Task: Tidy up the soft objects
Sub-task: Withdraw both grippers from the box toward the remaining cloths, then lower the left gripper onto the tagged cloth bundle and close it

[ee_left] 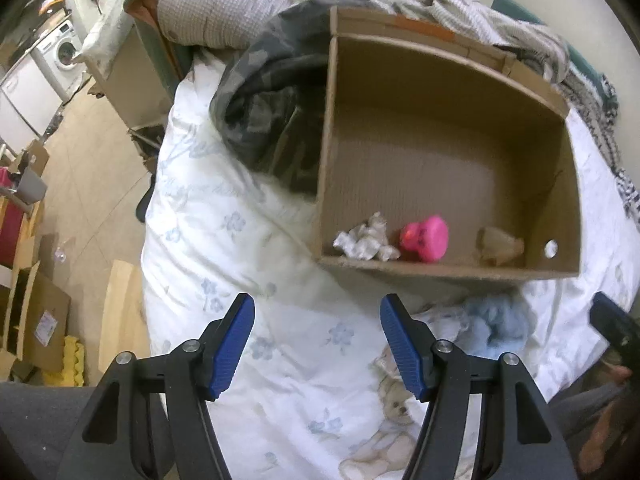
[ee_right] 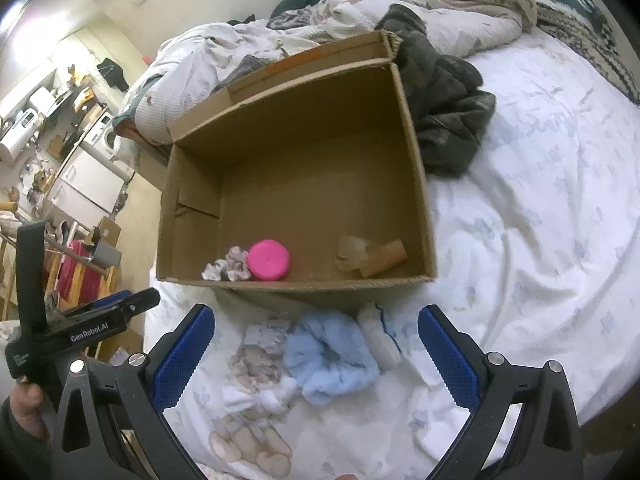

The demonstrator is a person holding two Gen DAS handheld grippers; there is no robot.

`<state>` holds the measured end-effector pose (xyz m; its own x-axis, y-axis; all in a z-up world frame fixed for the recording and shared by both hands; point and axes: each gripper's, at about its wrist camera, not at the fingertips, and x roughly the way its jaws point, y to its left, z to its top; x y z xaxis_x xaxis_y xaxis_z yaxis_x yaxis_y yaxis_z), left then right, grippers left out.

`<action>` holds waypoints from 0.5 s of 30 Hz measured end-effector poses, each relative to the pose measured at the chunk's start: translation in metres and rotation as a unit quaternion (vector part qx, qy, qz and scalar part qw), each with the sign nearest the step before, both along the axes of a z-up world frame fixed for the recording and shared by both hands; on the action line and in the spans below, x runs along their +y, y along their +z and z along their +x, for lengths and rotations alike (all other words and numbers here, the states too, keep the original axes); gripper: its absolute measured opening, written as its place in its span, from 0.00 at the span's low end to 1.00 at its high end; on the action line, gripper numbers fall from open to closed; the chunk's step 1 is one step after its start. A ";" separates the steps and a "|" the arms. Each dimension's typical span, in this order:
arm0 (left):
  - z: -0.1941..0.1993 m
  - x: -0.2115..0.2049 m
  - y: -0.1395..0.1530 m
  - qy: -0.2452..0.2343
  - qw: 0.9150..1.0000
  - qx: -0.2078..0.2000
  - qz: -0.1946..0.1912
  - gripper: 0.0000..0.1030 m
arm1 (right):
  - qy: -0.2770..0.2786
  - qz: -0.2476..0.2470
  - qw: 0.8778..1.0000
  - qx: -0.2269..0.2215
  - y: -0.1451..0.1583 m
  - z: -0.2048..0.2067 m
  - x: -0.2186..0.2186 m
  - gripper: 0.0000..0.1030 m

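Note:
An open cardboard box [ee_left: 568, 168] [ee_right: 416, 152] sits on the bed. Inside near its front wall lie a pink soft toy [ee_left: 426, 237] [ee_right: 268, 259], a crumpled white cloth [ee_left: 366, 240] [ee_right: 230, 268] and a tan crumpled piece [ee_left: 500, 245] [ee_right: 372, 258]. In front of the box on the sheet lie a fluffy light-blue piece [ee_left: 494, 322] [ee_right: 330, 362], a white rolled sock [ee_right: 380, 338] and small white cloths [ee_right: 260, 394]. My left gripper [ee_left: 318, 344] is open and empty over the sheet. My right gripper [ee_right: 316, 354] is open, with the blue piece between its fingers.
The white floral bedsheet [ee_left: 240, 248] [ee_right: 520, 208] covers the bed. A dark camouflage garment [ee_left: 264, 120] [ee_right: 444, 112] lies beside the box. Rumpled bedding [ee_right: 440, 4] is piled behind. Cardboard boxes [ee_left: 36, 320] and a washing machine [ee_left: 64, 54] stand on the floor at left.

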<state>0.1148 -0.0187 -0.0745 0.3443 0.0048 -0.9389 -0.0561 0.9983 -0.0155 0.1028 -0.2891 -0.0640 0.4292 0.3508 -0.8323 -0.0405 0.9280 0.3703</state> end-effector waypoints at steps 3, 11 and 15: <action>-0.004 0.003 -0.003 0.002 1.000 0.002 -0.015 0.61 | -0.008 0.003 1.000 0.015 -0.005 -0.002 -0.007 1.00; -0.013 -0.027 -0.032 -0.057 0.995 0.059 -0.050 0.60 | -0.033 -0.016 0.996 0.083 -0.032 0.003 -0.013 1.00; -0.021 -0.053 -0.053 -0.090 0.988 0.103 -0.076 0.60 | -0.035 -0.023 0.994 0.097 -0.040 0.004 -0.013 1.00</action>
<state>0.0938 -0.0717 -0.1270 0.1279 -0.1864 -0.9741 0.1049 0.9792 -0.1736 0.1070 -0.3022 -0.1036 0.2802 0.2853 -0.9166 0.0931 0.9422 0.3218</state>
